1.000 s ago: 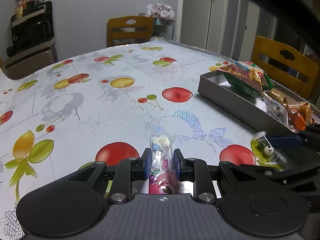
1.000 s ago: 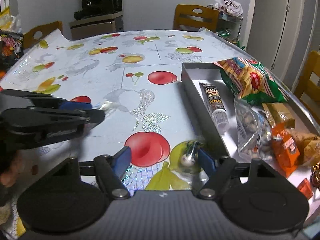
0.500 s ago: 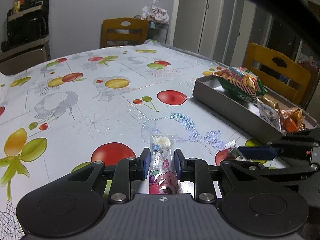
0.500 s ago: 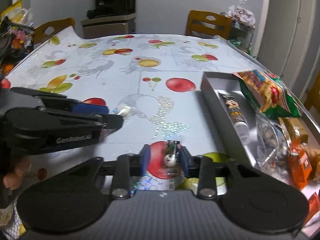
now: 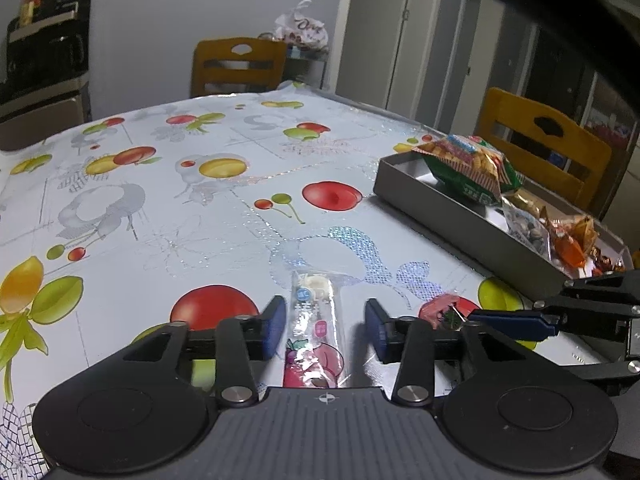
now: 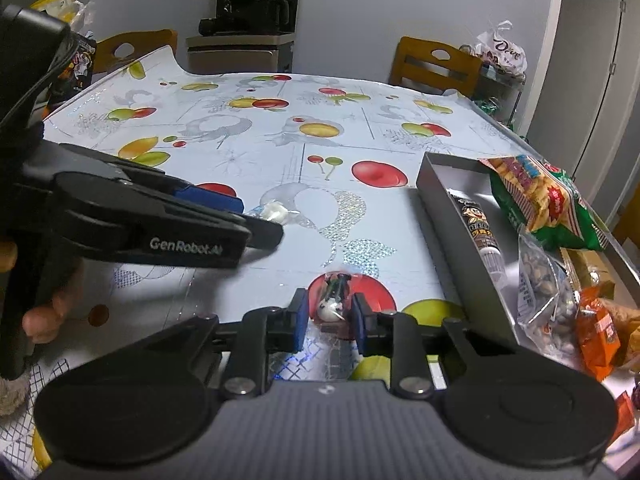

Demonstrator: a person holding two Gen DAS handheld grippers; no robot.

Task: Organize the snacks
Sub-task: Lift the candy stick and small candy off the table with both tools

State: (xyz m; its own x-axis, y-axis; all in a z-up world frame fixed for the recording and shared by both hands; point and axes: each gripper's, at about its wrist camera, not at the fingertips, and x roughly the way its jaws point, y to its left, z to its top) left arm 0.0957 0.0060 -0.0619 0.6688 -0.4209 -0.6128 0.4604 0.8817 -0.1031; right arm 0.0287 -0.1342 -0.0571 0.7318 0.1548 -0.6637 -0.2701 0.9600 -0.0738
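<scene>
In the left wrist view my left gripper (image 5: 325, 322) is open, its blue pads standing apart on either side of a long clear snack packet (image 5: 316, 320) with a pink printed end that lies on the fruit-print tablecloth (image 5: 160, 208). In the right wrist view my right gripper (image 6: 330, 320) is shut on a small clear-wrapped candy (image 6: 333, 300), just above the cloth. The right gripper shows at the right of the left wrist view (image 5: 516, 322). The grey snack tray (image 6: 452, 220) lies to the right.
The tray holds a green and red chip bag (image 6: 540, 200), a tube snack (image 6: 476, 224), a nut bag (image 6: 548, 288) and orange packets (image 6: 600, 332). Wooden chairs (image 5: 240, 66) stand at the far and right table edges. A black appliance rack (image 6: 256, 4) stands by the wall.
My left gripper has opened and let go of the long packet, which now lies on the cloth. My right gripper closed on the small candy and moved left toward the left gripper.
</scene>
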